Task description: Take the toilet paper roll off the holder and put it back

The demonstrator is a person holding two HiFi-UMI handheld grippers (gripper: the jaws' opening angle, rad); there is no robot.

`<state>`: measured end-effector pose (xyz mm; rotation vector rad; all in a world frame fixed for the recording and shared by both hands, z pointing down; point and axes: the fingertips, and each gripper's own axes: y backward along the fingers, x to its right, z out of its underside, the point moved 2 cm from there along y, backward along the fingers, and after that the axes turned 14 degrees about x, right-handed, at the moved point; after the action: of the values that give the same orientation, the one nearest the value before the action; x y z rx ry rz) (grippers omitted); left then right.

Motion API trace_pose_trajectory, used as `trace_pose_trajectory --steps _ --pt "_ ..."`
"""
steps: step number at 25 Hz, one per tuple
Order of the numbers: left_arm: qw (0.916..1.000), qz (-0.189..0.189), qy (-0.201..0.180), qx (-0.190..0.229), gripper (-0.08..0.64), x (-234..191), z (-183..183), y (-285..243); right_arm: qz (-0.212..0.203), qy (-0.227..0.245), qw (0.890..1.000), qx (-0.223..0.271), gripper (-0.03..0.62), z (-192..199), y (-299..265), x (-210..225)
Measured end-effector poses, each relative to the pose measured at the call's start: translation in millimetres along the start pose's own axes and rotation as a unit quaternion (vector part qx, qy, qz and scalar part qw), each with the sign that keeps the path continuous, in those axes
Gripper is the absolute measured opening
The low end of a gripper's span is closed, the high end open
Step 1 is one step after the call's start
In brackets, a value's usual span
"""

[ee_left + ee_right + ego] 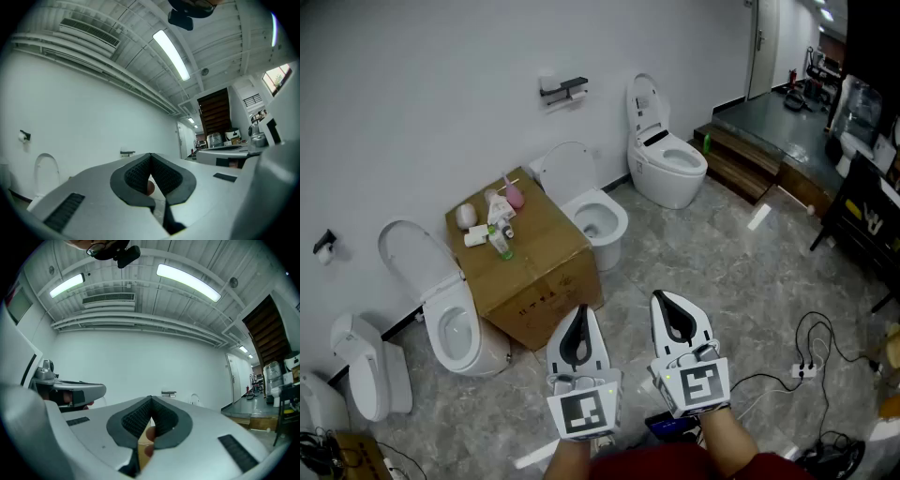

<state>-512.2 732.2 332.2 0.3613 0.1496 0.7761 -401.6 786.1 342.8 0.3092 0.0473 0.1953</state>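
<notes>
A small toilet paper roll (pixel 325 251) hangs on a black holder on the white wall at the far left; in the left gripper view the same roll (pixel 23 136) is small and far off. A black wall shelf (pixel 563 89) sits higher up, between two toilets. Both grippers are held low in front of the person, well away from the wall. My left gripper (pixel 581 310) is shut with its tips touching and nothing between them. Beside it, my right gripper (pixel 662 297) is likewise shut and empty. Each gripper view looks along its closed jaws at the wall.
A cardboard box (pixel 534 267) with bottles on top stands between two white toilets (pixel 450 314) (pixel 592 214). A third toilet (pixel 667 157) is further right by a raised step (pixel 748 157). Cables (pixel 806 361) lie on the grey floor at right.
</notes>
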Motion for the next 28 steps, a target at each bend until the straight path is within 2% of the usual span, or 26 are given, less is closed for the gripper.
trace_pose_trajectory --steps 14,17,22,25,28 --pt "0.9996 0.002 0.006 -0.028 0.005 50 24 -24 0.007 -0.003 1.000 -0.002 0.011 4 9 63" --pt "0.9994 0.000 0.011 -0.033 0.005 69 34 -31 -0.003 -0.012 1.000 0.012 0.011 7 13 83" --pt "0.9997 -0.004 0.010 -0.020 0.005 104 40 -44 -0.012 -0.027 0.999 0.015 0.011 11 14 120" --pt "0.9990 -0.011 0.029 -0.032 0.005 115 47 -54 -0.014 -0.032 0.999 0.013 0.011 14 11 138" --pt "0.9985 -0.017 0.029 -0.042 0.005 115 57 -65 -0.013 -0.032 0.999 0.007 0.011 20 4 149"
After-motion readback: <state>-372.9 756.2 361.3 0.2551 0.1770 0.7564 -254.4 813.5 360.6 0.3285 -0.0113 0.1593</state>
